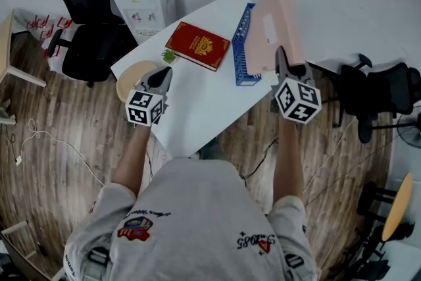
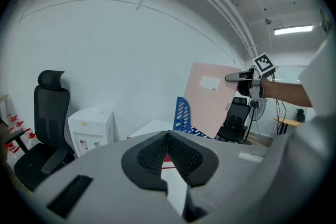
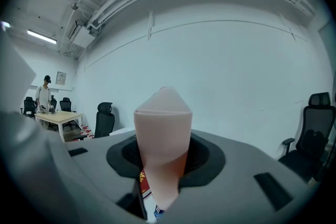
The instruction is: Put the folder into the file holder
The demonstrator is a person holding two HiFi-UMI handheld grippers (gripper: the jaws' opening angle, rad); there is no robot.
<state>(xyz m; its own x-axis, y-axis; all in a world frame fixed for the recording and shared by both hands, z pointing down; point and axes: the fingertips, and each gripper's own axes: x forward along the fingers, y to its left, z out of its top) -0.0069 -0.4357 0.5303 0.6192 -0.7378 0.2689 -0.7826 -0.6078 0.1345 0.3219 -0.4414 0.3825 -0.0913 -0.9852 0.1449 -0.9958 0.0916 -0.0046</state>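
A pink folder stands on edge in the air, held by its near corner, with my right gripper shut on it. In the right gripper view the folder fills the gap between the jaws. The blue slatted file holder lies at the white table's right edge, just left of and below the folder. My left gripper hovers over the table's left side, shut and empty. In the left gripper view I see the folder tilted over the file holder, with the right gripper at its top edge.
A red book lies on the table left of the file holder. A round wooden stool, a white water dispenser and a black office chair stand to the left. Another black chair stands to the right.
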